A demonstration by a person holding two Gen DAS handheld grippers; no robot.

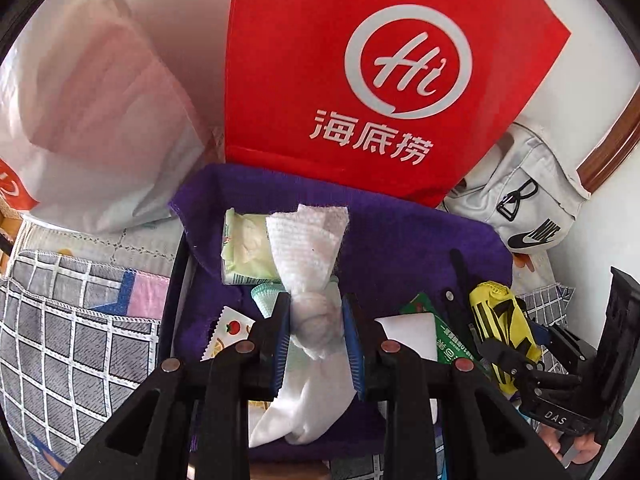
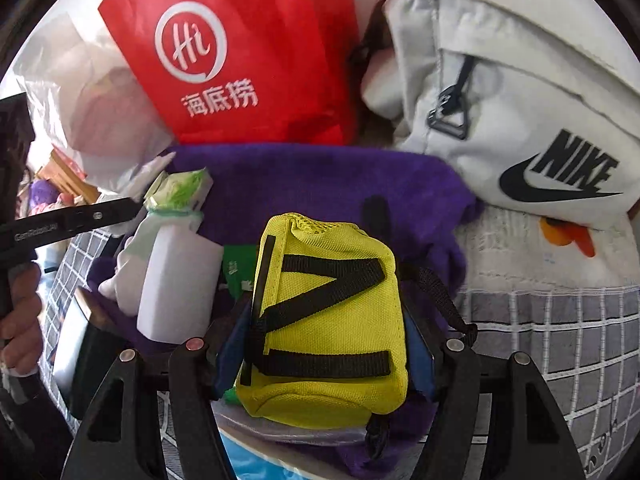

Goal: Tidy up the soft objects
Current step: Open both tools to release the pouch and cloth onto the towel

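Sitting between right tongs (image 2: 325, 344), yellow pouch (image 2: 326, 320) (gripped)

A red bag (image 1: 320, 60) carries a white circle logo and white characters. The pouch (image 2: 324, 320) is bright yellow with black straps, lying over a deep purple towel (image 2: 320, 176), beside a pale grey bag (image 2: 520, 100) printed with a black swoosh. The white cloth (image 1: 308, 248) is waffle-textured; the bedcover (image 1: 80, 320) is grey with a white grid.
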